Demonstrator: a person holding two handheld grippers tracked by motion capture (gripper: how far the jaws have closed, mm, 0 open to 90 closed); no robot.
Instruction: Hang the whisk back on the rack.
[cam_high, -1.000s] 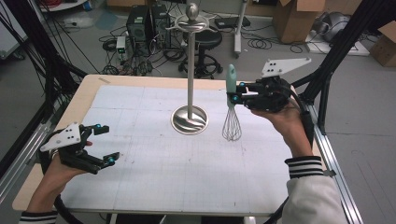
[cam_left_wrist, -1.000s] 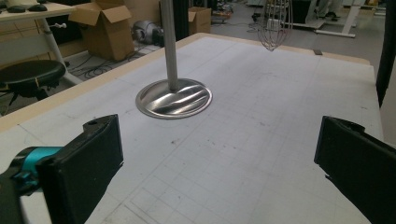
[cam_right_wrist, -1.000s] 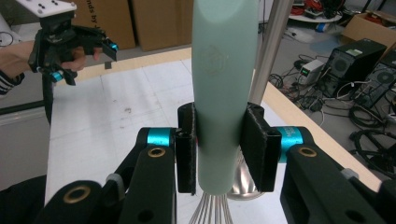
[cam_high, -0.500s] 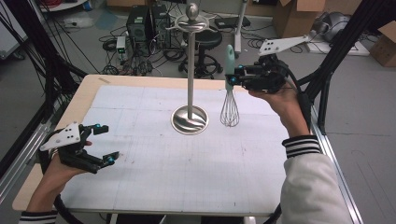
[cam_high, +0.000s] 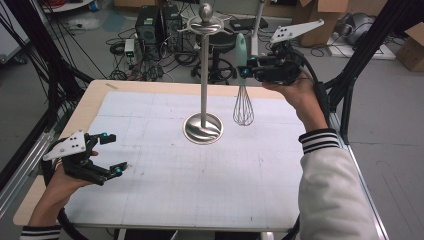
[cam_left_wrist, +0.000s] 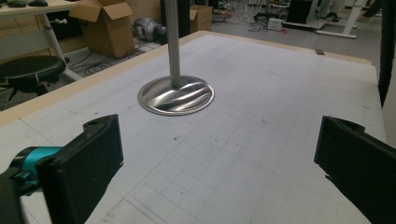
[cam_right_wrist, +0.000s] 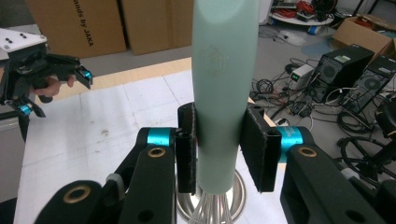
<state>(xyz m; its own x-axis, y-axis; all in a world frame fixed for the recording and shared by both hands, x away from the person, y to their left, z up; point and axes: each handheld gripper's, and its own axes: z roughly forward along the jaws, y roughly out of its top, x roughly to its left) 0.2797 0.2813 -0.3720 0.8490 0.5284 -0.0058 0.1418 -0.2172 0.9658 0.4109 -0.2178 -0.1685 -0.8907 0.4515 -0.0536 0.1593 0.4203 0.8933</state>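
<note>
**Whisk in the air beside the stand: risks and count**

The whisk (cam_high: 242, 85) hangs upright in the air, pale green handle up and wire head down, clear of the bench (cam_high: 150, 90) and just to the right of the stand (cam_high: 203, 75). The right tongs (cam_high: 248, 67) clamp the handle about midway; in the right gripper view the two black pads press flat on either side of it (cam_right_wrist: 223, 93). The wire head hangs above the white mat (cam_high: 210, 175), near the round base (cam_high: 203, 128) but apart from it.

What could go wrong, as I judge it: the handle is smooth and round, so a quick turn of the wrist could let it slide or twist between the pads and drop onto the mat. The whisk is also close to the pole, and a sideways swing could knock the wires against it and tip or shift the stand. If the aim is to hang the whisk from the arms at the top (cam_high: 206, 25), I cannot tell whether the handle's end has a loop or hole; a miss there would leave it unsupported once the pads let go.

The left tongs (cam_high: 111, 152) rest low at the near left of the bench, jaws wide apart and holding nothing.

Count: one whisk, one stand, one mat, one bench, two tongs.
</note>
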